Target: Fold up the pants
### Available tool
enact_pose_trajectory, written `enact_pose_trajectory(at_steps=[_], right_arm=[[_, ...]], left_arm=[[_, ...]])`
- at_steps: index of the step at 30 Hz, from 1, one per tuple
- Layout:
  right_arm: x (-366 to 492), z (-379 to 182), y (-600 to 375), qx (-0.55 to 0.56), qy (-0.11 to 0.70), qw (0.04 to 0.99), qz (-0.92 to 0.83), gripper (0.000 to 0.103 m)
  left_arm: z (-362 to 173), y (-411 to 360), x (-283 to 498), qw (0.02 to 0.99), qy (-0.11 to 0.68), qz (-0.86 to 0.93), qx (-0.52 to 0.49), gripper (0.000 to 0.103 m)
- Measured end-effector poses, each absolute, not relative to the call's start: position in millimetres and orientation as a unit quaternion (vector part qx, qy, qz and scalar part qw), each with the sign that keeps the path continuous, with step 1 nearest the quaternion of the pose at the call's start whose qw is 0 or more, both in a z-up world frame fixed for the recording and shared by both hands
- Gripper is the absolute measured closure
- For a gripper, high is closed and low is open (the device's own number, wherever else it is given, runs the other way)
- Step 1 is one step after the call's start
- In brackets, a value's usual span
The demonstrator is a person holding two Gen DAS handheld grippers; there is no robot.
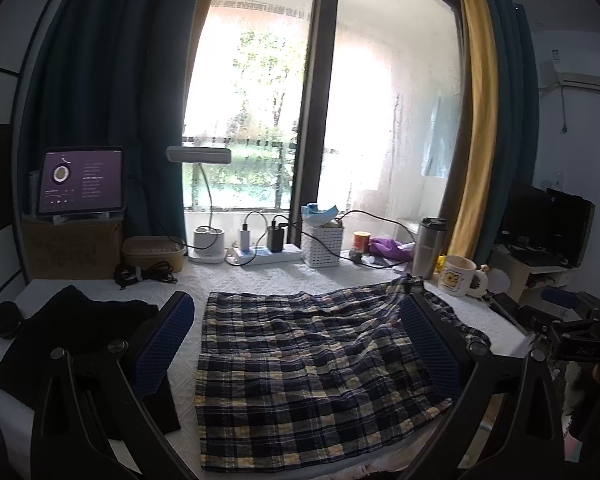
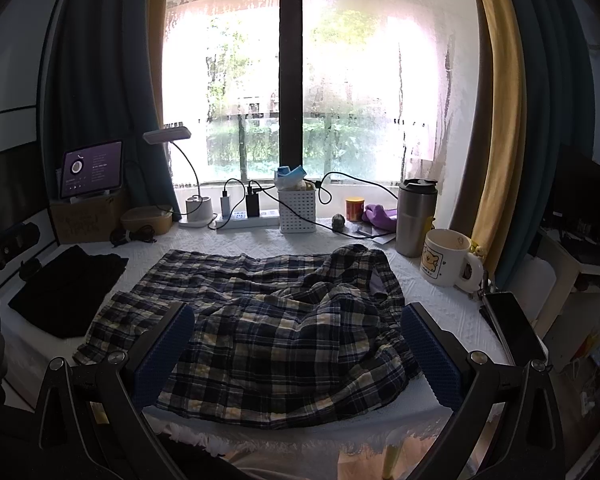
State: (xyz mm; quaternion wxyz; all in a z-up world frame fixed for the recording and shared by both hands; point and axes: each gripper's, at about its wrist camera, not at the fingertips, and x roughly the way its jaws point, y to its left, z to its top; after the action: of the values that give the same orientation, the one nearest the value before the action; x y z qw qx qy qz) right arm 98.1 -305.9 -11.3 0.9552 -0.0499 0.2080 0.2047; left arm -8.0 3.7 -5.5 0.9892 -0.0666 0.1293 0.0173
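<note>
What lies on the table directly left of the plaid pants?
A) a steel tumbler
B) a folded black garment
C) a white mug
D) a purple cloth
B: a folded black garment lies left of the plaid pants, while the mug, tumbler and purple cloth sit to their right.

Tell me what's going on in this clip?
A person holds a gripper in each hand over plaid pants spread on a white-covered table. The left gripper and right gripper are both open, gripping nothing. The pants lie partly folded, bunched on the right. A black garment lies to the left.
</note>
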Motion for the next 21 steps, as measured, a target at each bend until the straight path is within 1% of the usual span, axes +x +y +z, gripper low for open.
enact_pose_trajectory(at_steps=[21], right_arm=[[101.1, -5.2, -306.0, -0.048, 0.206, 0.956, 0.203, 0.0]], left_arm=[[-1.4, 0.0, -7.1, 0.989, 0.133, 0.013, -0.067, 0.001]])
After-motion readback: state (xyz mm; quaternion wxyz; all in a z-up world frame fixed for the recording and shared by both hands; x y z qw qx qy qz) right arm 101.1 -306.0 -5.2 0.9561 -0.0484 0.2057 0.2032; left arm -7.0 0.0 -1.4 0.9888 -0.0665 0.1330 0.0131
